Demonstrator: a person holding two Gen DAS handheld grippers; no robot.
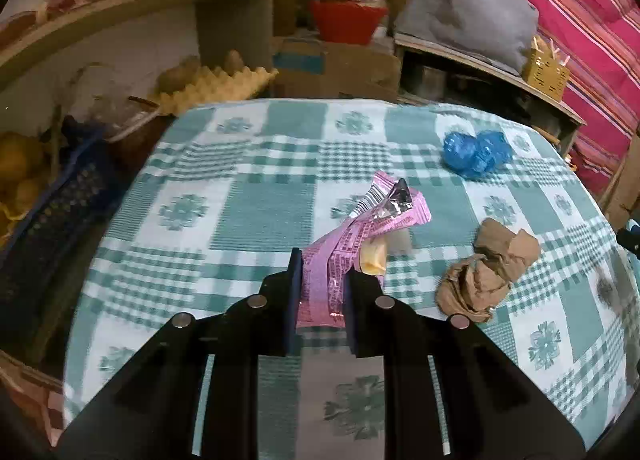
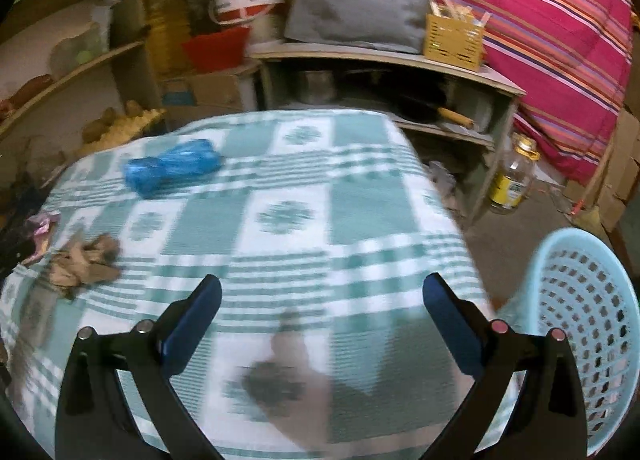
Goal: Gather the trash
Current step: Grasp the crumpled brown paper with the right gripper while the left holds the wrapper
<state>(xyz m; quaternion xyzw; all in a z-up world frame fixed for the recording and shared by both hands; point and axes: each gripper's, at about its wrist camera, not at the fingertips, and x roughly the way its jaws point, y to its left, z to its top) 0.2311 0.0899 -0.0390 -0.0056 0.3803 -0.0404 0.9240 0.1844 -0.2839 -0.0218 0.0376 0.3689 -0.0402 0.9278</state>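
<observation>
While tilted down, left claw [image 1: 322, 272] pinches pink wrapper [image 1: 340, 252] | right claw [image 2: 322, 296] spread

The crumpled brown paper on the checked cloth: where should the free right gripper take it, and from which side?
Likely from above, across the narrow middle of the crumpled brown paper. It lies low and long on the checked cloth, with bulkier ends, so the waist fits best between the jaws. The right gripper stands open and empty, with nothing beside the paper blocking a descent.

Dim, cluttered room: wooden shelves [image 1: 132, 6] at left, a low wooden cabinet [image 2: 400, 60] behind, a pink striped cloth [image 2: 552, 32] hanging at right.
</observation>
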